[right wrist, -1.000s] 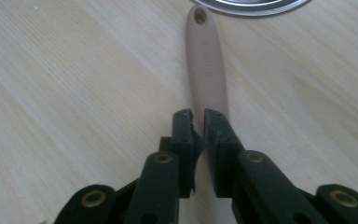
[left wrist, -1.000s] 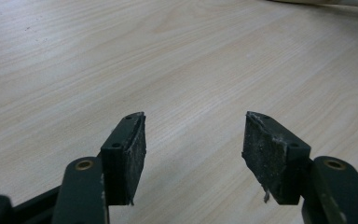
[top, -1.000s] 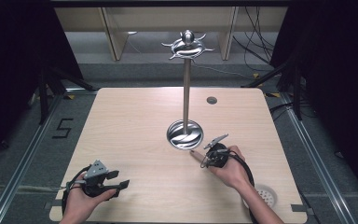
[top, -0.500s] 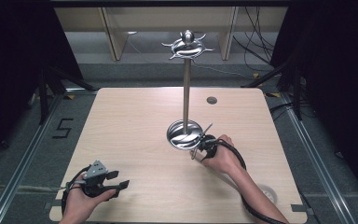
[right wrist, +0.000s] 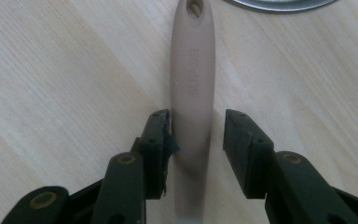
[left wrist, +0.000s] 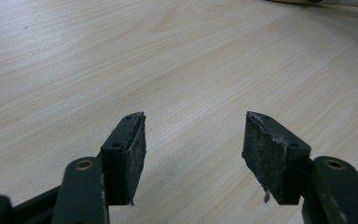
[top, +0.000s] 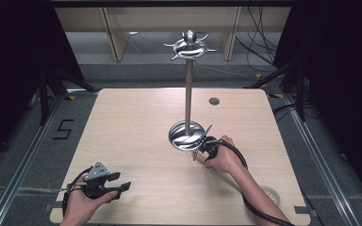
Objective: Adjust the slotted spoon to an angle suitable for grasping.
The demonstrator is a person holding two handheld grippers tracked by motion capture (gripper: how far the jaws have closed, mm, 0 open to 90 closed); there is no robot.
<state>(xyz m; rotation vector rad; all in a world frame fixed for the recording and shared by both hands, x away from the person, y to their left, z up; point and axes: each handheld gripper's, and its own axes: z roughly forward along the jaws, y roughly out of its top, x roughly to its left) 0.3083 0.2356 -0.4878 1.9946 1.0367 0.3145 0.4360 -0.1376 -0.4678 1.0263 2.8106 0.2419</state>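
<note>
Since a second ago the right gripper (right wrist: 193, 126) has slid toward the round steel base of the tall metal stand (top: 186, 134); its jaws have just been opening and now stand apart, the beige plastic utensil handle (right wrist: 193, 79) lying on the wooden desk (top: 136, 122) between them. Left gripper (left wrist: 193, 140) unmoved by the desk's near left corner, jaws apart over bare wood.

a raised brand word runs lengthwise along the beige utensil handle (right wrist: 193, 88) ahead of the right gripper's jaws; it reads upside down and its letters cannot be made out for sure. on the floor left of the table, a black number 5 (top: 63, 129) is marked.
</note>
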